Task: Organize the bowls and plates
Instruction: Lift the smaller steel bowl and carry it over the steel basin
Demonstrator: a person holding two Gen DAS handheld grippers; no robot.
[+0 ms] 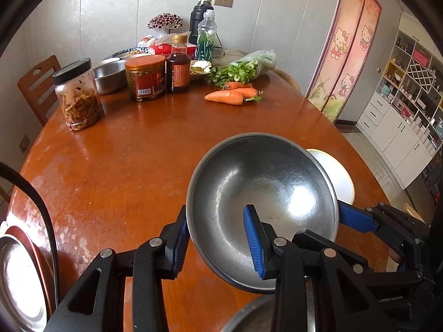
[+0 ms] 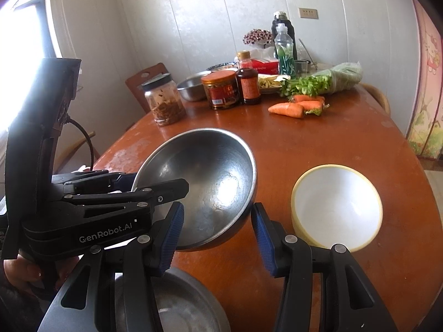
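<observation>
Steel round bowl [image 1: 263, 210] hangs tilted above the brown wooden table [image 1: 124, 166], just left of the white bowl [image 2: 336, 207]; your left gripper [image 1: 218, 243] pinches its rim. Right gripper [image 2: 217, 238] spread, empty. Level the bowl before lowering.

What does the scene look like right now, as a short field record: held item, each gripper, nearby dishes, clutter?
held item: round stainless steel bowl, tilted, off the table
left gripper: fingers pinch the steel bowl's near rim, one inside, one outside
right gripper: open, fingers either side of the bowl's lower edge, contact unclear
nearby dishes: white bowl with yellow rim upright on the round brown wooden table; second metal dish below the grippers
clutter: carrots, jars and bottles at the far side
</observation>
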